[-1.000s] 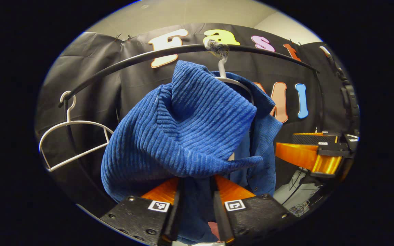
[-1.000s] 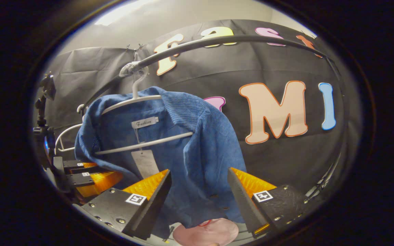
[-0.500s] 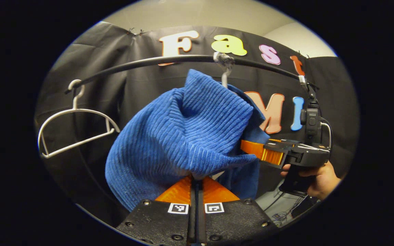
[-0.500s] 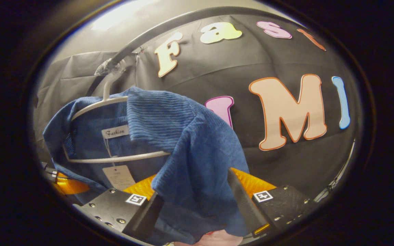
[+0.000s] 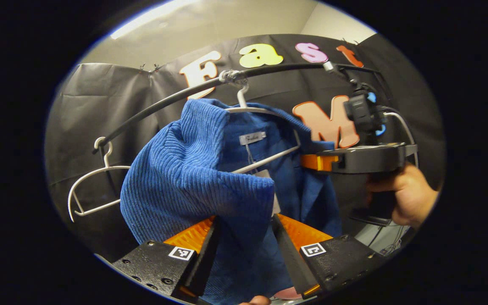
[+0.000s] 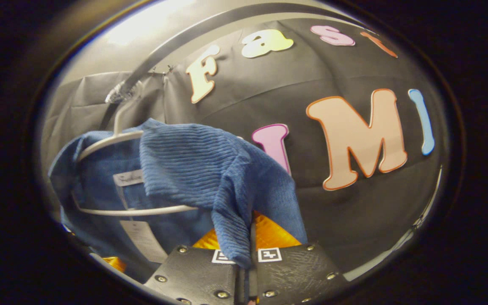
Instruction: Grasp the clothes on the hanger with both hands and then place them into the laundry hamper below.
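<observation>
right gripper view: your right hand-held gripper (image 6: pixel 250 237) pinches the blue shirt (image 6: pixel 193 165), hung on its hanger (image 6: pixel 112 140). your left hand-held gripper (image 5: pixel 244 231) gapes wide around the near shirt fold.

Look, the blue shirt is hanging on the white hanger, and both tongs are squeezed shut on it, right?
Not quite. The blue shirt does hang on the white hanger, but in the left gripper view the left tongs are open around it. The right tongs are shut on it.
</observation>
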`<state>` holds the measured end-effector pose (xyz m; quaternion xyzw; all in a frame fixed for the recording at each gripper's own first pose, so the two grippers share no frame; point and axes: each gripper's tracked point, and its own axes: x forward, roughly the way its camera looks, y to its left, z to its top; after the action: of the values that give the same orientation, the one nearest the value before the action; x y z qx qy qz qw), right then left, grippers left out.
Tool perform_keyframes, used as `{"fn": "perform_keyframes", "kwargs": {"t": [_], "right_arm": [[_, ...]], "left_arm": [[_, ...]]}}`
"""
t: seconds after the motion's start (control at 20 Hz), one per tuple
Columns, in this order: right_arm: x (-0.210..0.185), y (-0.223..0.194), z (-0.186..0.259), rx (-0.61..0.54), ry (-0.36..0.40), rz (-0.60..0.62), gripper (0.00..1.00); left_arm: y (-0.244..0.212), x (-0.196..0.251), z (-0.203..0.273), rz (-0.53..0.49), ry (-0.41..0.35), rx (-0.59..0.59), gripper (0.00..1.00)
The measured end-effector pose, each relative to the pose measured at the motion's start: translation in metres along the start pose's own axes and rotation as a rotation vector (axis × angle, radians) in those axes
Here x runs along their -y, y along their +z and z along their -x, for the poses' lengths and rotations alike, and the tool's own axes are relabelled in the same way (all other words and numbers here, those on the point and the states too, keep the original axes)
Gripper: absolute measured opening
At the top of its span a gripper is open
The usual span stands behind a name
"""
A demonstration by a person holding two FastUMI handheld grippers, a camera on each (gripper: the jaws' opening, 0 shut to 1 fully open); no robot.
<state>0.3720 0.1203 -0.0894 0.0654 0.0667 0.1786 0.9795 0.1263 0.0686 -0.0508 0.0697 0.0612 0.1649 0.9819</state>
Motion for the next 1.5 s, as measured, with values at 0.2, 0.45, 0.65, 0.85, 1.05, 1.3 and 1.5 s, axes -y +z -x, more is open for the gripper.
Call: {"fn": "perform_keyframes", "kwargs": {"t": [0.2, 0.45, 0.65, 0.85, 1.05, 1.3, 1.5], "right_arm": [[-0.004, 0.001, 0.017, -0.030, 0.025, 0.017, 0.10], [-0.001, 0.006, 0.033, -0.061, -0.007, 0.002, 0.10], [0.000, 0.012, 0.043, -0.061, -0.032, 0.006, 0.10], [-0.004, 0.014, 0.058, -0.054, -0.044, 0.018, 0.10], [0.002, 0.028, 0.067, -0.012, -0.076, 0.008, 0.04], [0.022, 0.049, 0.069, 0.036, -0.137, 0.021, 0.04], [0.037, 0.066, 0.067, 0.083, -0.205, 0.045, 0.04]], "left_arm": [[-0.006, 0.005, -0.006, 0.014, 0.048, -0.057, 0.78], [-0.012, 0.007, -0.014, 0.184, -0.023, -0.102, 0.47], [-0.002, 0.013, 0.013, 0.093, -0.182, -0.057, 0.00], [0.032, 0.004, 0.049, -0.041, -0.237, 0.055, 0.00], [0.047, -0.019, 0.068, 0.069, -0.225, 0.039, 0.00], [0.074, -0.044, 0.099, 0.187, -0.266, 0.040, 0.00], [0.098, -0.086, 0.105, 0.109, -0.234, 0.101, 0.00]]}}
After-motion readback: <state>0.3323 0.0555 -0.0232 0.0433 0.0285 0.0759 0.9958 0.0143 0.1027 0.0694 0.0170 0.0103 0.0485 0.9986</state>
